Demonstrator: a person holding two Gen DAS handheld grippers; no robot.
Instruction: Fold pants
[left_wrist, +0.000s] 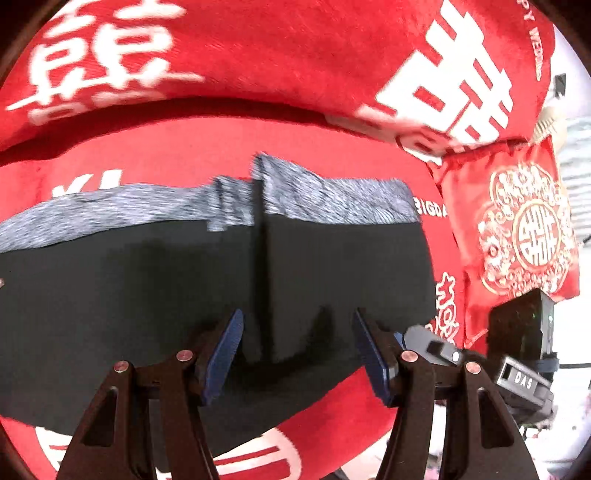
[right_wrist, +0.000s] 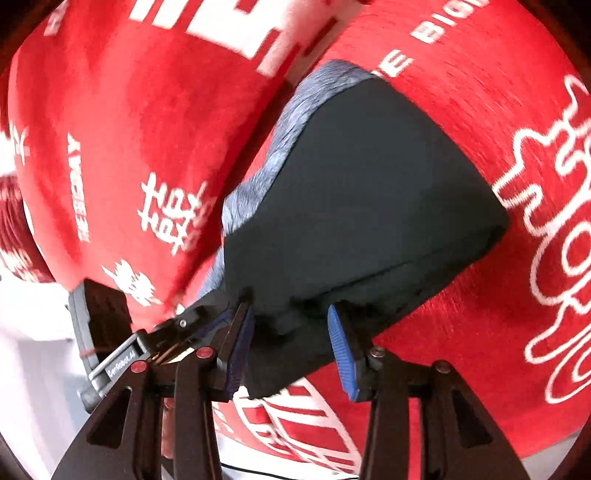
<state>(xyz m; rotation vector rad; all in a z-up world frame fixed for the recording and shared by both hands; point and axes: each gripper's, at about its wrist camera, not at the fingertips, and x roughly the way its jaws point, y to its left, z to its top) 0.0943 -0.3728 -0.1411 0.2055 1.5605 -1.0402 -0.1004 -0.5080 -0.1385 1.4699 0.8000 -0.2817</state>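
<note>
Soft, limp pants (right_wrist: 354, 206) lie folded on the red blanket (right_wrist: 461, 110), both claws parted above them.

The cloth looks light and floppy, best pinched at a doubled near edge. Right gripper (right_wrist: 291, 347) spread over the nearest corner, pressing nothing; left gripper (left_wrist: 297, 350) half open, empty; grey waistband (left_wrist: 332, 195) farthest.

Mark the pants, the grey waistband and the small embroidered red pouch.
pants (left_wrist: 147, 288), left wrist view, flat black fabric
grey waistband (left_wrist: 332, 199), left wrist view, right stretch of the band
embroidered red pouch (left_wrist: 517, 229), left wrist view, gold emblem
</note>
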